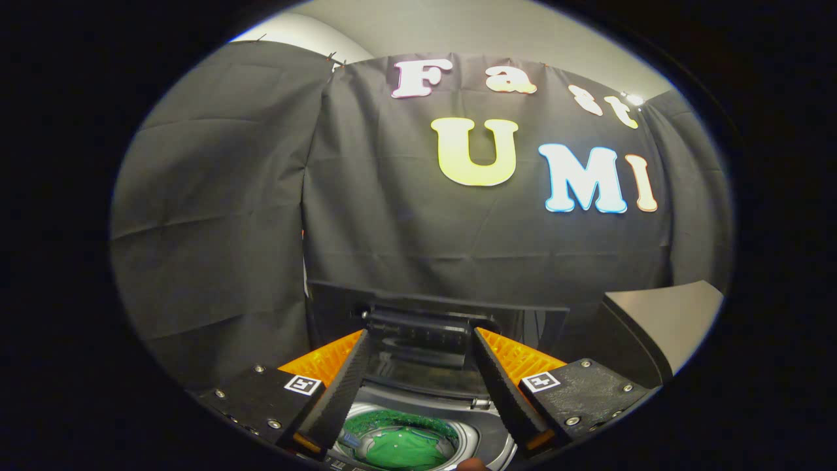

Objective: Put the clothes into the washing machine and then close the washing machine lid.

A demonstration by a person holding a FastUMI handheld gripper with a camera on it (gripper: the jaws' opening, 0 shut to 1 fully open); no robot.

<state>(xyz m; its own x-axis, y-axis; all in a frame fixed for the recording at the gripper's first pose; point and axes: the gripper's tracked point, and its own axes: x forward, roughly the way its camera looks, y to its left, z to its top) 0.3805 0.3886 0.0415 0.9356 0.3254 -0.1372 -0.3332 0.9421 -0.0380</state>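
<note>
Green fabric, a crumpled garment (400,448), lies down inside the round drum of the top-loading washing machine (487,441), nearest of all and directly below the fingers; so the clothes part of the task reads as done, judging from how things lie. The drum's pale grey rim curves round the cloth, with what looks like a green speckled band along the inner wall, though that part is too small to be sure of. Above it the black two-finger gripper with orange ribbed backing (418,383) hovers with its fingers (340,392) spread wide apart, gripping nothing; the cloth sits under the gap, not touching either pad. That open, raised stance suits a hand with nothing left to carry. Just ahead of the fingertips, between them, stands the dark translucent hinged lid of the machine (425,330), tilted up and back against the booth wall, its thick handle or hinge bar across the front edge. It is plainly not yet closed. My reading: the lid is the remaining step, and the fingers are lined up with it so as to catch or push its upper edge forward and down. Beyond and to the right, a grey slanted panel (660,314) rises, well apart from the gripper; I cannot tell what it belongs to.
</note>
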